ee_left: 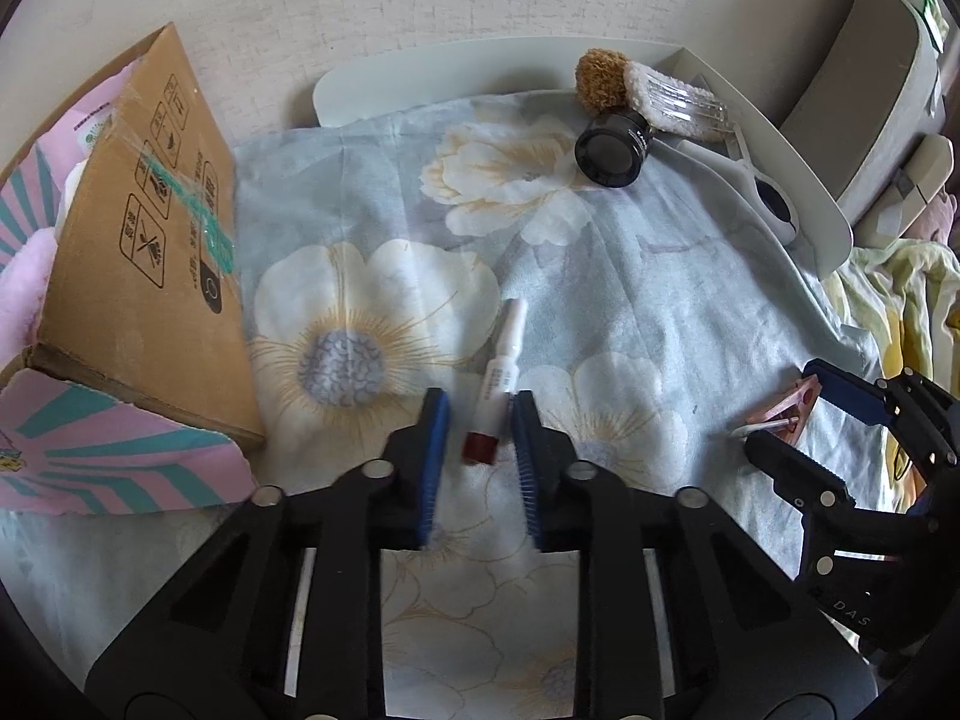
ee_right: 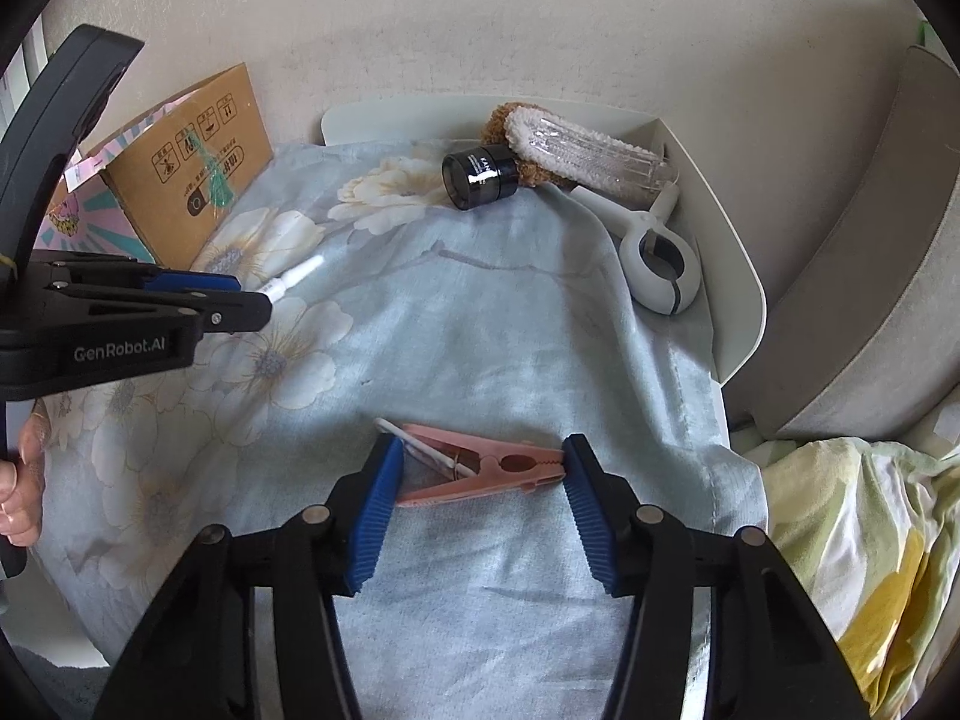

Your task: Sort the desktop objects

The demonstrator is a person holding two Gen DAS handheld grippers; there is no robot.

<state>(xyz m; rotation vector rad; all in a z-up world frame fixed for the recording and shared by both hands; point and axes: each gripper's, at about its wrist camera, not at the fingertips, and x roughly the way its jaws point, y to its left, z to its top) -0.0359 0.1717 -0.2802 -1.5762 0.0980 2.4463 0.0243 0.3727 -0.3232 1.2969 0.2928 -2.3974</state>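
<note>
Left wrist view: the left gripper [ee_left: 480, 420] stood with its blue pads narrowly apart around a slim white tube with a dark red cap [ee_left: 493, 393]; the pad on the right of the picture touched the tube, while a sliver of floral cloth [ee_left: 630, 276] showed at the other pad — no firm grip could be seen. The tube lay on the cloth, cap end nearest the camera; a cardboard box [ee_left: 144, 258] stood well to the left of the picture; a black jar [ee_left: 612, 147], a fuzzy brush [ee_left: 648, 90] and a white clip [ee_left: 774, 204] lay far off by the rim of a white tray [ee_left: 810, 180].

Right wrist view: the right gripper [ee_right: 477, 456] had its fingers half-wide, bracketing a pink clothespin [ee_right: 480, 471] lengthwise; the right-hand pad met the peg's tip, the left-hand pad overlapped its other end — whether it pressed I could not tell; the peg rested flat on the cloth.
</note>
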